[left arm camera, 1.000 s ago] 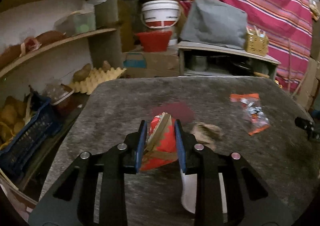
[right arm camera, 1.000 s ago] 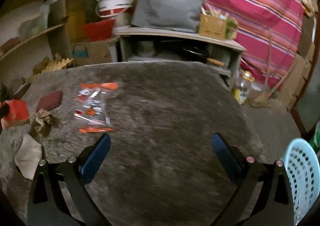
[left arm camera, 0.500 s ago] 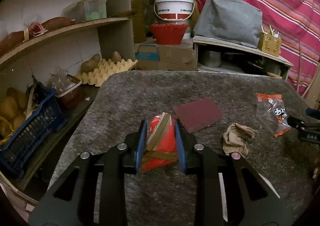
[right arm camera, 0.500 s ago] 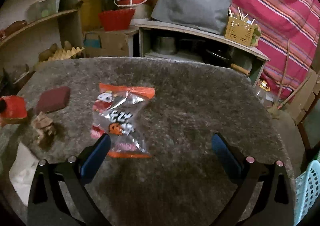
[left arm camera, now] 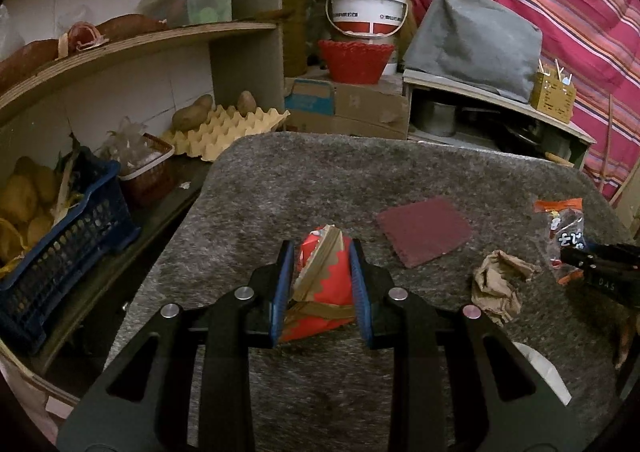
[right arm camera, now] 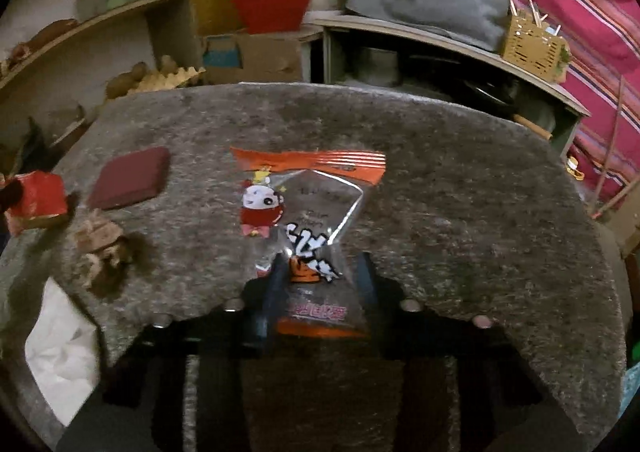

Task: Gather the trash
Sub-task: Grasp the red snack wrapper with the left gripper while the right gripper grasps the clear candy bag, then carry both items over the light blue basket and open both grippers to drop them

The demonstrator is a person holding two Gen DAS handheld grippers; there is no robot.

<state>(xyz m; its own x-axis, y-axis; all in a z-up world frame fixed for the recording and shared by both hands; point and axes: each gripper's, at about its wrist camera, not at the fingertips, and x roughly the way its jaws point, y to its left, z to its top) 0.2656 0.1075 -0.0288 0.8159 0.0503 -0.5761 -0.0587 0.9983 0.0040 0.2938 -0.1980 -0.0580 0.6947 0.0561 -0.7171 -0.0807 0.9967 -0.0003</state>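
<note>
My left gripper (left arm camera: 319, 252) is shut on a crumpled red and tan paper carton (left arm camera: 320, 284) over the grey felt table (left arm camera: 320, 180). My right gripper (right arm camera: 320, 266) has closed around the near end of a clear snack wrapper with orange ends (right arm camera: 308, 204); that view is blurred. The wrapper (left arm camera: 562, 220) and the right gripper's tip (left arm camera: 576, 255) also show at the right of the left wrist view. A crumpled brown paper ball (left arm camera: 498, 284) and a maroon square pad (left arm camera: 424, 230) lie between the two grippers. A white paper sheet (right arm camera: 60, 348) lies near the table's front.
Shelves at the left hold a blue crate (left arm camera: 60, 252), an egg tray with potatoes (left arm camera: 224, 128) and a small basket (left arm camera: 148, 168). Behind the table stand a red bowl (left arm camera: 354, 60), a white bucket (left arm camera: 366, 8), boxes and a low shelf with a grey cover (left arm camera: 472, 40).
My right gripper has moved forward over the snack wrapper and closed its fingers on it. My left gripper has drawn back and left with the red carton held.
</note>
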